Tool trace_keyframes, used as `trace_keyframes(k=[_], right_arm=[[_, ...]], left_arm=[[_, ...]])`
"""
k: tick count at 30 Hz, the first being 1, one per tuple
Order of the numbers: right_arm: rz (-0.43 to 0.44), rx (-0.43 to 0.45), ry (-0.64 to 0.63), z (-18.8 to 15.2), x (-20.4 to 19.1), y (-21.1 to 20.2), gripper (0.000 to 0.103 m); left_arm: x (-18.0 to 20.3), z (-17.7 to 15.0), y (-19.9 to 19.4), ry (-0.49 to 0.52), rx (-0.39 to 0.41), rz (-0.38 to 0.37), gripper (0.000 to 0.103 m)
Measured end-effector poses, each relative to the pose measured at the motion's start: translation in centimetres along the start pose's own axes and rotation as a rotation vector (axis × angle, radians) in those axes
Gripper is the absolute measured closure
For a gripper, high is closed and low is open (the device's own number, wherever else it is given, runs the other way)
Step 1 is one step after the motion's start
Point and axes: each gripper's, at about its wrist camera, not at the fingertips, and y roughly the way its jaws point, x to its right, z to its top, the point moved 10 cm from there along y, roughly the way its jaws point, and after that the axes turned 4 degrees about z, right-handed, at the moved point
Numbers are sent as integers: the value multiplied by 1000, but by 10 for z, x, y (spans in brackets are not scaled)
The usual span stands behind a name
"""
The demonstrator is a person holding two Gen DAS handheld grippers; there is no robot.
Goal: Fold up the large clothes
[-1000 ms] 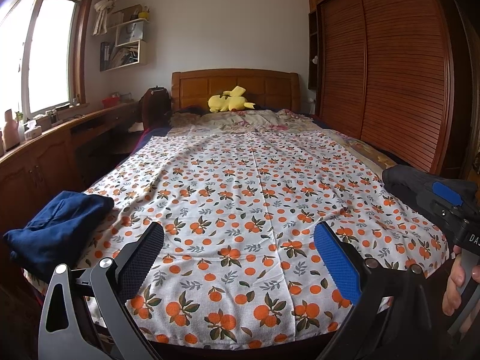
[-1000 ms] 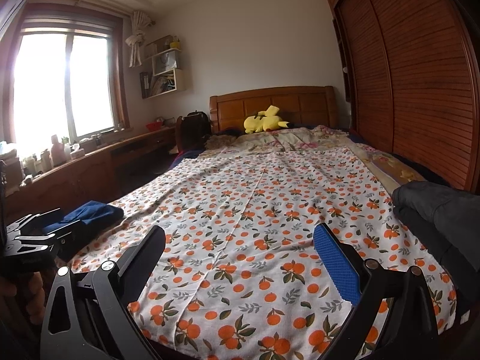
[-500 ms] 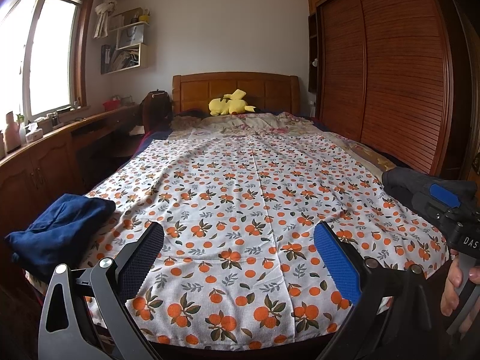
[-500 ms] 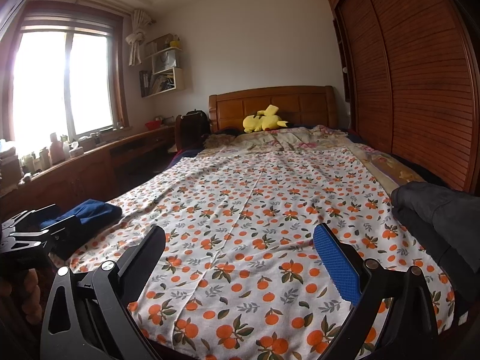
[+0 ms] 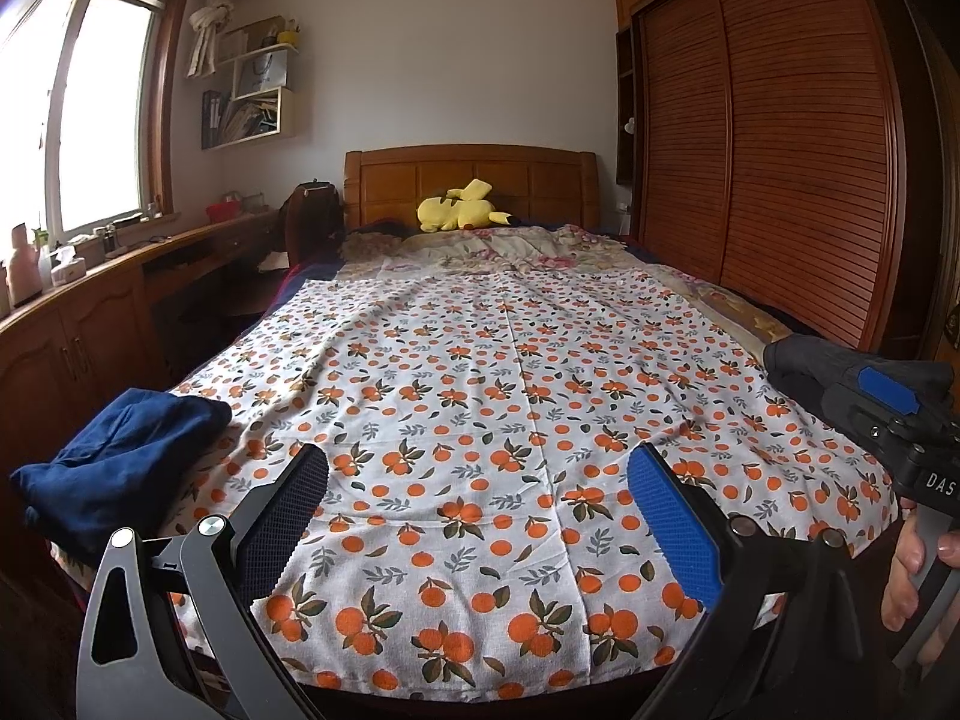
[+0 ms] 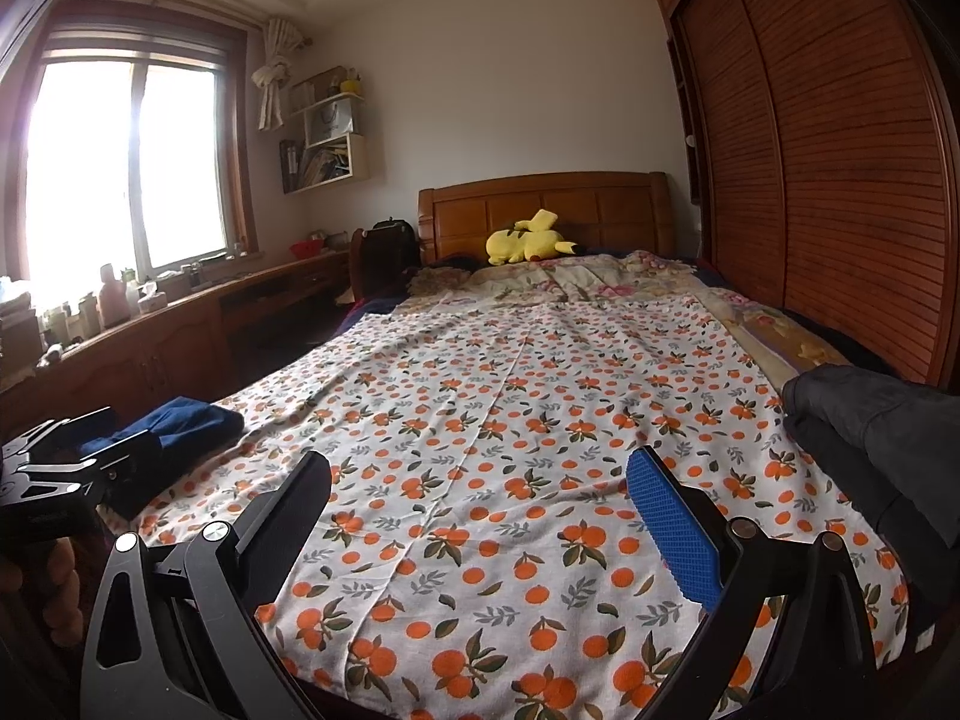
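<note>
A folded navy garment point(image 5: 126, 468) point(image 6: 174, 426) lies at the bed's near left corner. A dark grey garment point(image 6: 876, 438) point(image 5: 804, 360) lies heaped at the near right edge. Both rest on a white sheet printed with oranges point(image 5: 510, 408) point(image 6: 510, 438). My left gripper point(image 5: 477, 480) hangs open above the foot of the bed, nothing between its fingers. My right gripper point(image 6: 480, 480) is open too, to the right of the left one, and empty. Each gripper's body shows at the side of the other's view, held in a hand.
A yellow plush toy point(image 5: 459, 213) lies against the wooden headboard point(image 5: 471, 183). A slatted wardrobe point(image 5: 780, 150) runs along the right side. A wooden counter point(image 5: 78, 312) with bottles stands under the window on the left. A dark bag point(image 6: 390, 252) sits beside the headboard.
Both grippers have drifted slightly, the views tilting a little. Both stay open and the garments have not moved.
</note>
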Motion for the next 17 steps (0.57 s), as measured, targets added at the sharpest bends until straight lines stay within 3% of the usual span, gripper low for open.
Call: trace_keyframes(k=[17], right_arm=[[-2,0,-1,0,0,0,8]], left_arm=[[-1,1,0,1,1,1,2]])
